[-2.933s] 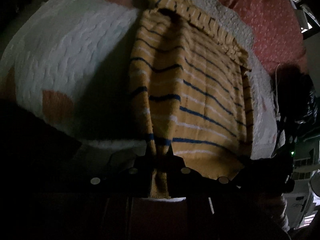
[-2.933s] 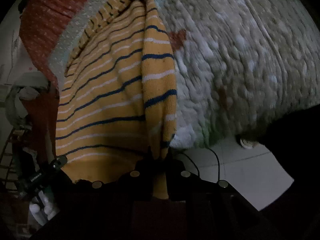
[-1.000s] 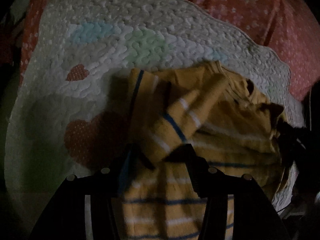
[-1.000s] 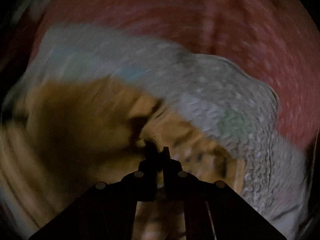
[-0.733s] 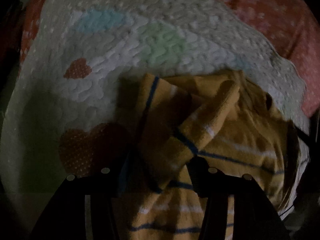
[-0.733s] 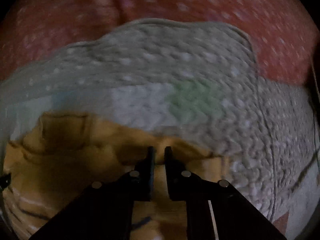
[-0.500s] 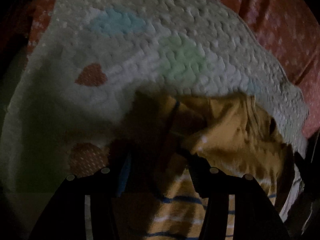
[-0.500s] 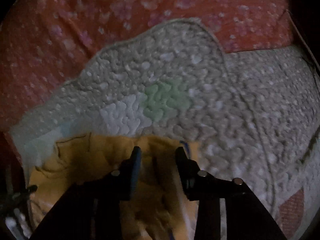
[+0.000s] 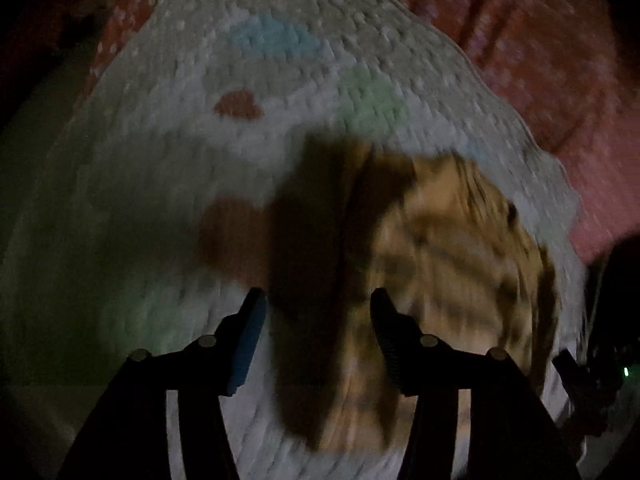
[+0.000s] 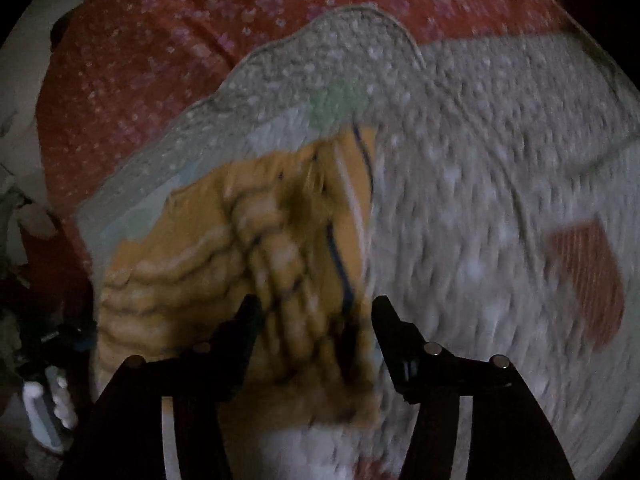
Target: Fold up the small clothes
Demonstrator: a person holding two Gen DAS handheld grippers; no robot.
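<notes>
A small yellow knit sweater with blue and white stripes (image 9: 448,256) lies bunched and folded over on a white quilted mat (image 9: 168,152). It also shows in the right wrist view (image 10: 256,248). My left gripper (image 9: 318,304) is open and empty, above the sweater's shaded left edge. My right gripper (image 10: 316,310) is open and empty, above the sweater's right part. Both views are blurred and dim.
The mat (image 10: 480,184) has heart and pastel patches and lies on a red flowered bedsheet (image 10: 168,40), which also shows in the left wrist view (image 9: 552,64). Dark clutter and a small green light (image 9: 625,371) sit at the right edge.
Both grippers carried the sweater's near edge over onto itself, then opened and let go. The sweater now lies folded on the mat and both grippers have drawn back.
</notes>
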